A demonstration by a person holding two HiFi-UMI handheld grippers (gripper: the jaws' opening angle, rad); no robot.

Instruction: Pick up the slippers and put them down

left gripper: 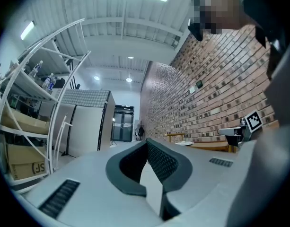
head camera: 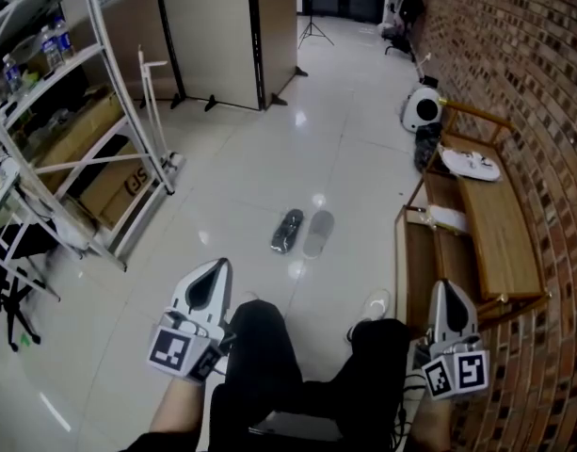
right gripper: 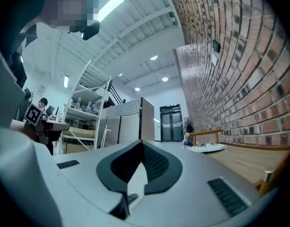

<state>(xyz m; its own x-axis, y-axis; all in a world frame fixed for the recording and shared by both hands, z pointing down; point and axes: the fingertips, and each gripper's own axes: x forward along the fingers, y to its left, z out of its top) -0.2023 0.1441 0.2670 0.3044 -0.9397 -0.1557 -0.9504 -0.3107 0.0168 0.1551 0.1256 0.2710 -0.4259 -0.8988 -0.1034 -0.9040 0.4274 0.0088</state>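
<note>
So: both hand-held grippers closed and empty, slippers lying on the floor ahead.

Left hand-held gripper and right hand-held gripper are hovering beside the person's knees. Jaws are pressing together with nothing between them, noses pointing roughly level, well apart from the slippers. The pair is lying side by side on the glossy white floor: a dark slipper on the left, a pale grey slipper touching it or just beside it, can't tell which. Both are looking flat, soft and low-sided. My read for the reach: be opening the jaws before dropping and tipping the noses down. Take one slipper per gripper, pinching a raised edge or side wall rather than the flat sole, so nothing is skidding on the tile.
</note>
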